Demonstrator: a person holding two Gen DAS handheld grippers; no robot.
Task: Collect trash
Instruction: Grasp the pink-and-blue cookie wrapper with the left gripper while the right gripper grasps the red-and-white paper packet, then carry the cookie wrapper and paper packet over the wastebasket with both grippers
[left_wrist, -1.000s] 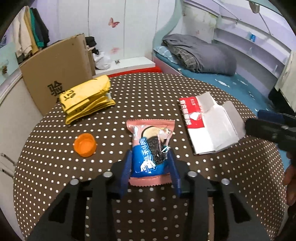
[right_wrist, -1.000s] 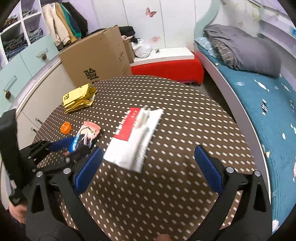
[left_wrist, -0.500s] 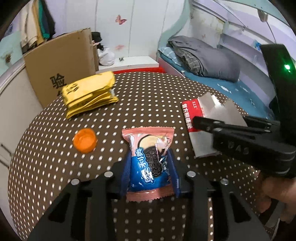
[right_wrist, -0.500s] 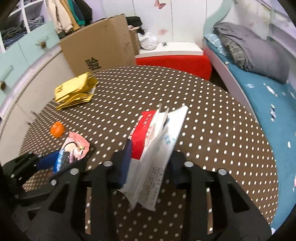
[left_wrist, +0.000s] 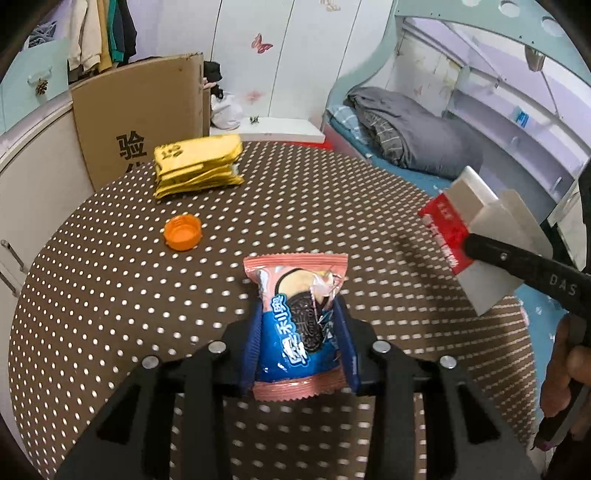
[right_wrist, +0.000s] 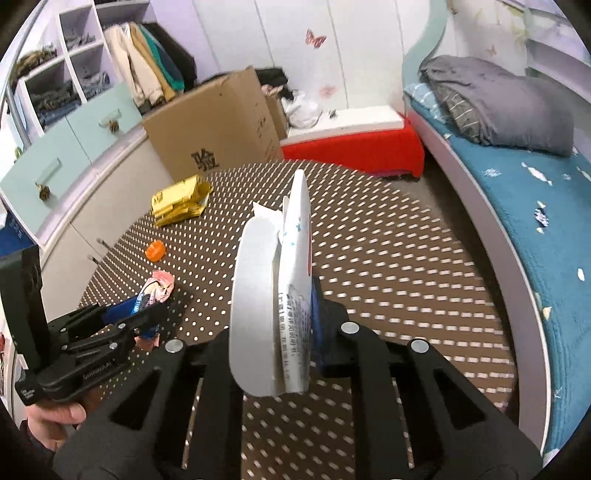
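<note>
Pink-blue cookie wrapper (left_wrist: 301, 325) pinched in left gripper (left_wrist: 300, 345); right gripper (right_wrist: 275, 328) clamps flattened white-red carton (right_wrist: 271, 306).

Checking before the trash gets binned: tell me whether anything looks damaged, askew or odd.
The flattened carton in the right hand-held gripper is torn open, its flaps splayed. The cookie wrapper in the left hand-held gripper looks torn at its top. Nothing looks spilled on the table.
</note>
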